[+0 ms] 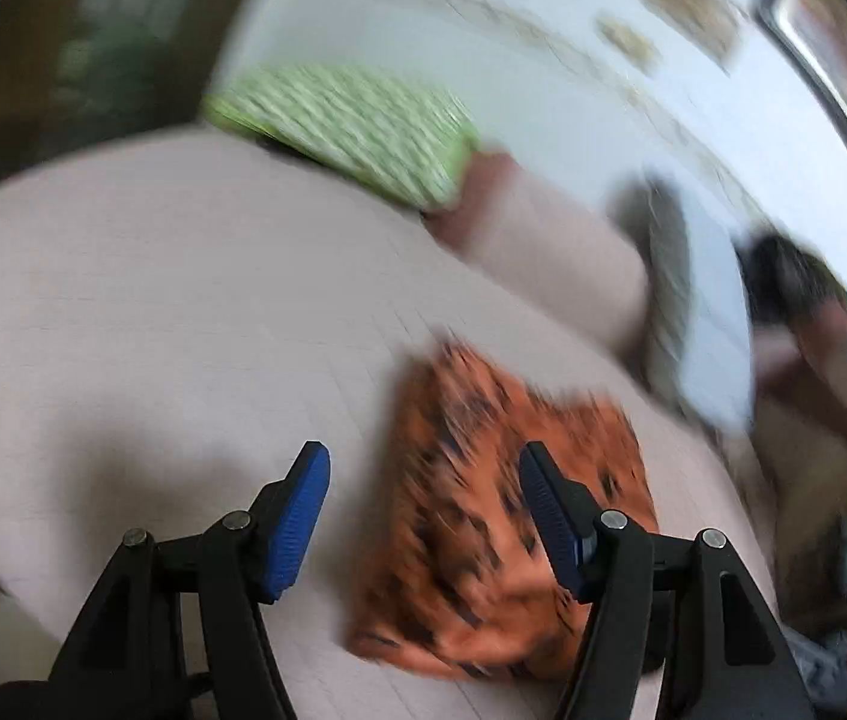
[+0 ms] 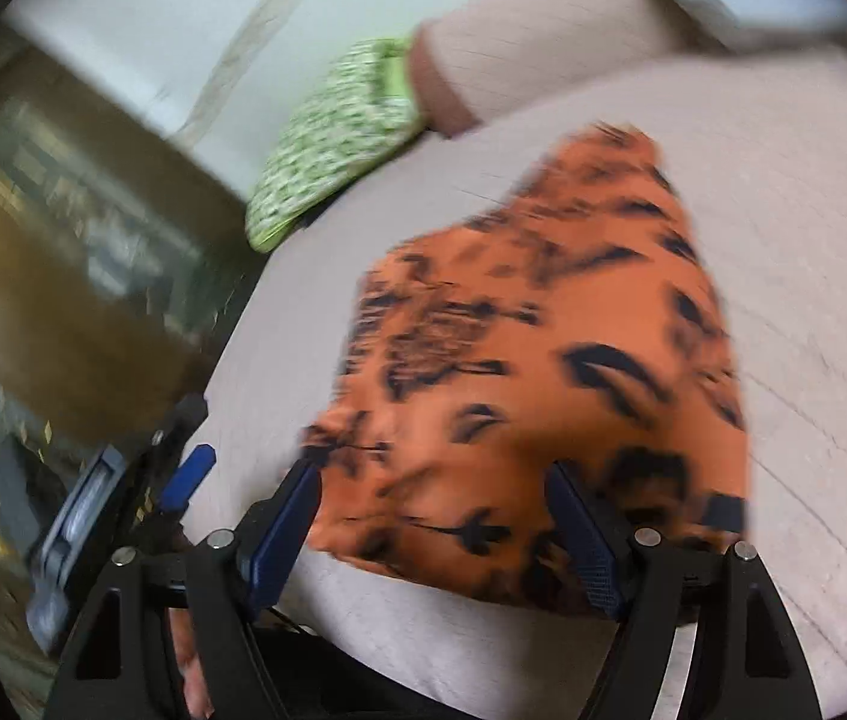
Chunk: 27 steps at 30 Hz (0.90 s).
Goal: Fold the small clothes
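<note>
Both frames are smeared by motion blur. The left gripper (image 1: 423,510) points down at a slant over a pale pinkish bed cover (image 1: 153,312), its black arms splayed and the ribbed blue pads (image 1: 297,522) standing well apart with nothing pinched between them. The orange garment (image 1: 483,528) with dark blotchy markings lies on the cover as a soft, folded heap; its left part shows through the gap between the fingers, and the right finger crosses in front of it.

In the right wrist view the right gripper (image 2: 435,516) also tilts downward, jaws wide, dark blue ribbed pads (image 2: 288,531) on either side of the garment's near edge (image 2: 543,360); whether either pad touches the cloth the blur hides, but they do not clamp it. The cloth looks thin and limp, bunched into a rough wedge. The left gripper's blue pad shows at the lower left of this view.

Farther back, a green-and-white patterned cushion (image 1: 351,126) rests at the cover's far edge beside a pinkish bolster (image 1: 543,240)
</note>
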Tool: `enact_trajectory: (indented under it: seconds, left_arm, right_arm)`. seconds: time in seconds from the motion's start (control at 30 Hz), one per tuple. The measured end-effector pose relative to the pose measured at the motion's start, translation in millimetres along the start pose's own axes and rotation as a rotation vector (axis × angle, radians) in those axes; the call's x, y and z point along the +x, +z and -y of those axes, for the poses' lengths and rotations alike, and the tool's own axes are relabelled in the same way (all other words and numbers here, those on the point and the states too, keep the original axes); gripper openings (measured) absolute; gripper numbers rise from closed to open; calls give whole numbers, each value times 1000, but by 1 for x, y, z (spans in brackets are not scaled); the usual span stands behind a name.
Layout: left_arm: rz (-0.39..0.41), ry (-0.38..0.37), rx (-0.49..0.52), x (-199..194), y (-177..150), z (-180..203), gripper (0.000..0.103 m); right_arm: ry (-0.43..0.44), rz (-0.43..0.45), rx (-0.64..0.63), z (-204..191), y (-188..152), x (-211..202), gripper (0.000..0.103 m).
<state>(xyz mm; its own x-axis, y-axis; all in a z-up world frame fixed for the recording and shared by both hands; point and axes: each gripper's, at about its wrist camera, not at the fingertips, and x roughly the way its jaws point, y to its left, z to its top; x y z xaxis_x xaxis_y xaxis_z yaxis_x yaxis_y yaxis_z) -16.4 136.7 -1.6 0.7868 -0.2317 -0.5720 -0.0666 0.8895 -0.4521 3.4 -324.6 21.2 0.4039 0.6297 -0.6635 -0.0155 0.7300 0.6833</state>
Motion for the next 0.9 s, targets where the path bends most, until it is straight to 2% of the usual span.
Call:
enact_trajectory:
  seconds: [0.03,0.07,0.1,0.13,0.17,0.23,0.27,0.3,0.33,0.37,0.43,0.5,0.53,0.57,0.6,0.67,0.7,0.73,0.77,0.8,0.87,0.9]
  left_arm:
    - [-95,54,22,20,-6,2,67]
    - [-207,142,12,43,-16,-6,68]
    - [-291,154,-53,57,-24,-21,70]
    - [-268,122,-99,54,-24,-28,70]
    - [-254,121,-111,45,-19,-30,70]
    - [-210,162,-64,36,-18,-27,72]
    - [-196,154,-72,31,-19,-28,71]
    - [-175,109,-95,23,-18,-28,70]
    - [-140,82,-94,16,-15,-27,70]
    - [-54,74,-54,2,-12,-20,70]
    - [29,86,22,-10,-11,-6,70]
    - [-7,81,53,0,-16,1,77]
    - [-70,112,64,17,-18,2,77]
    - [-183,186,83,43,-27,1,78]
    - [-275,229,83,64,-36,-3,80]
    - [-234,231,59,60,-34,-3,79]
    - [-193,223,90,51,-30,3,78]
    - [-143,226,107,43,-28,7,78]
    - [-73,232,113,32,-24,11,78]
    - [5,184,114,18,-18,18,78]
    - [83,122,134,7,-9,31,78]
    - [109,107,178,8,-5,44,78]
  right_arm:
    - [10,-12,37,13,-2,0,80]
    - [29,-5,44,17,-6,-3,79]
    - [57,3,45,18,-5,-1,79]
    - [68,0,53,23,-4,-4,79]
    - [70,-1,64,26,-4,-5,78]
    - [90,-4,96,36,-3,-7,77]
    - [106,-1,135,40,-3,-9,77]
    - [113,3,169,41,-3,-14,77]
    - [117,12,165,41,-1,-25,79]
    - [109,35,136,37,-1,-34,79]
    - [55,106,87,36,0,-60,79]
    - [13,126,118,48,4,-72,79]
    - [0,113,146,57,6,-71,79]
    - [-6,99,174,66,8,-68,79]
    - [-12,83,205,76,10,-63,79]
    - [1,61,258,90,15,-51,80]
    - [38,59,295,97,17,-47,80]
    - [125,59,350,105,19,-41,80]
    - [166,51,376,109,20,-36,80]
    - [163,41,391,111,22,-29,81]
    - [131,2,380,113,25,-13,79]
    - [106,-19,325,108,26,-11,71]
